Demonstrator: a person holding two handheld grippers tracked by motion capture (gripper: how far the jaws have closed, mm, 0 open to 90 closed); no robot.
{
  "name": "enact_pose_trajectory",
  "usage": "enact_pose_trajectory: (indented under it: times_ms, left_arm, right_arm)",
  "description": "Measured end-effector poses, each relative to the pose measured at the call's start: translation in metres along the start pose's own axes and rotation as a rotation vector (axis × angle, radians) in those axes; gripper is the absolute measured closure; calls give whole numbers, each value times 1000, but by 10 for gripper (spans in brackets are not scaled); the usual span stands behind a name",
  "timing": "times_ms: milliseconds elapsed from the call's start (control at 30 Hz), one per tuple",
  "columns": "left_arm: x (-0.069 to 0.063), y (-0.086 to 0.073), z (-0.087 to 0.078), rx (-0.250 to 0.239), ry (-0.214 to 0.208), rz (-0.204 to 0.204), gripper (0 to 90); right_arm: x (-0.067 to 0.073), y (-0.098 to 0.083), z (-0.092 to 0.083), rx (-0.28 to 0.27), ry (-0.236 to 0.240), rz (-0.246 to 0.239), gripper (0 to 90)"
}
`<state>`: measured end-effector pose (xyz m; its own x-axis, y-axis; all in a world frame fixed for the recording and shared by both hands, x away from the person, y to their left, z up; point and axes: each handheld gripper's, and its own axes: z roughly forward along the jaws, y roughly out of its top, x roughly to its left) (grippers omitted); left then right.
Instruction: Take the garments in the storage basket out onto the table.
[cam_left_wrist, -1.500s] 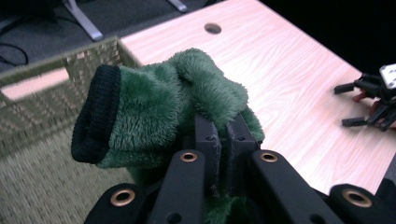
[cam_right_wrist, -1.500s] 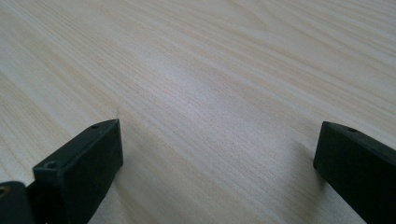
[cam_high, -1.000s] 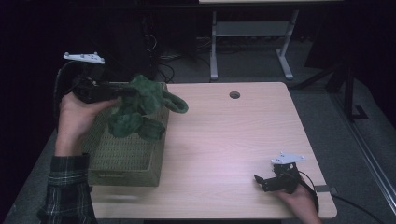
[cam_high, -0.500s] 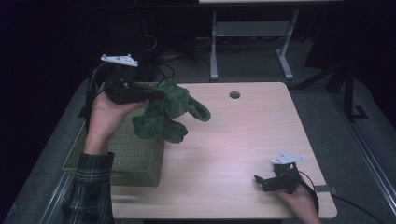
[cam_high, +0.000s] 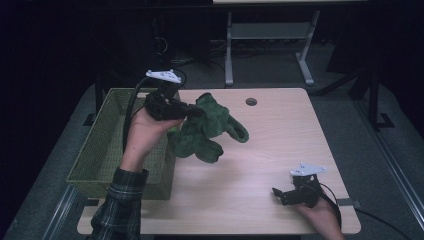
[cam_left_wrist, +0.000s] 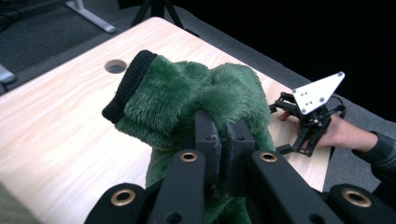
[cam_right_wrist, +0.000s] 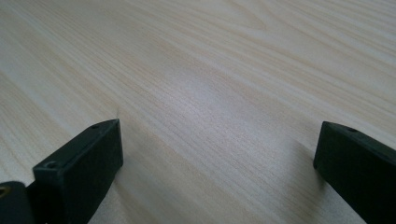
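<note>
While my left gripper (cam_high: 192, 111) is clenched on the fuzzy green sweater (cam_high: 207, 130), the sweater hangs in the air over the worktop (cam_high: 280, 145), just beside the green basket (cam_high: 100, 145). So it is out of the basket, I think. I have not put it down yet. My right gripper (cam_high: 281, 195) rests on the worktop, wide apart and holding nothing.

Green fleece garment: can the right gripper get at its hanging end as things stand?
Probably yes. The right gripper rests open on the table, nothing between its jaws. Bare tabletop lies between it and the green fleece garment, which the left gripper holds above the table beside the wicker basket.
</note>
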<state>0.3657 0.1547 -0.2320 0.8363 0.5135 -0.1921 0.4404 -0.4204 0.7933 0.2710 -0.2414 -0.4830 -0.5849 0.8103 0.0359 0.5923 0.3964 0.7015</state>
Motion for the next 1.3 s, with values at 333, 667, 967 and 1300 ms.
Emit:
enact_pose_trajectory:
  times_ms: [333, 667, 967, 1300]
  left_arm:
    - [-17, -5, 39, 22, -56, 0, 864]
    - [-28, -16, 85, 39, -116, -23, 864]
    - [-38, -21, 128, 62, -113, -46, 864]
    - [-38, -42, 181, 100, -105, -95, 864]
  right_arm:
    - [0, 0, 0, 1, 0, 1, 12]
    - [0, 0, 0, 1, 0, 1, 11]
    - [0, 0, 0, -1, -1, -2, 12]
    - [0, 0, 0, 1, 0, 0, 11]
